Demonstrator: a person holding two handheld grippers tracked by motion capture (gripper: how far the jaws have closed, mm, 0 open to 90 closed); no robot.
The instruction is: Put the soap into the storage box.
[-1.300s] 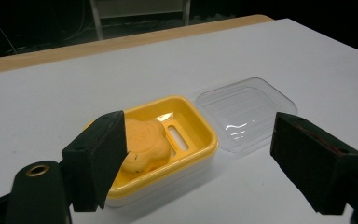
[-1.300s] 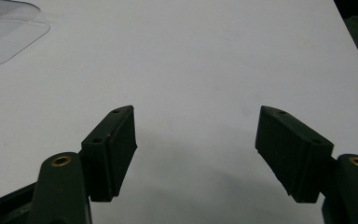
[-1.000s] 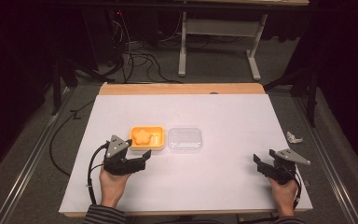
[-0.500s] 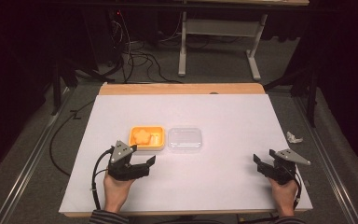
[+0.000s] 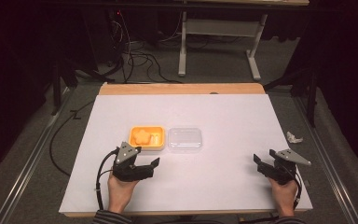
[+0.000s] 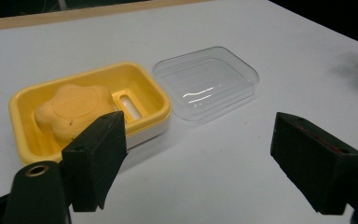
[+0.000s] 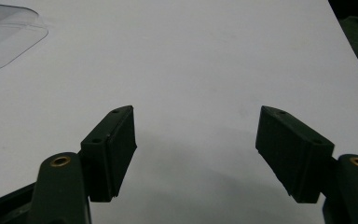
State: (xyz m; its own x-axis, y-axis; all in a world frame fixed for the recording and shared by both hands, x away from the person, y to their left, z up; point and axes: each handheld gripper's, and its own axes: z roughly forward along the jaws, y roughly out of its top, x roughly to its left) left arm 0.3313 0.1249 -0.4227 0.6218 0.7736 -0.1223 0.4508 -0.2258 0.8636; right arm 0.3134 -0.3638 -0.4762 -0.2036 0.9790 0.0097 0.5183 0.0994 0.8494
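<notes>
Table (image 5: 223, 186): white top, wooden far edge.

Rectangular yellow plastic soap dish (image 6: 25, 100): left of centre on the table, holding a flower-shaped orange soap bar (image 6: 72, 109).

Clear rectangular plastic lid (image 6: 205, 81): lying just beside the dish on its right.

Left tool (image 5: 144, 163): black jaws spread wide, holding nothing, near the dish on its near side.

Right tool (image 5: 262, 164): jaws wide apart, empty, over bare table near the right edge, well apart from the lid.

Crumpled white scrap (image 5: 294, 137): at the right table edge.

soap dish (image 6: 151, 88) yellow | soap (image 6: 72, 109) orange | lid (image 6: 209, 81) clear | table (image 5: 233, 112) white | claws black
</notes>
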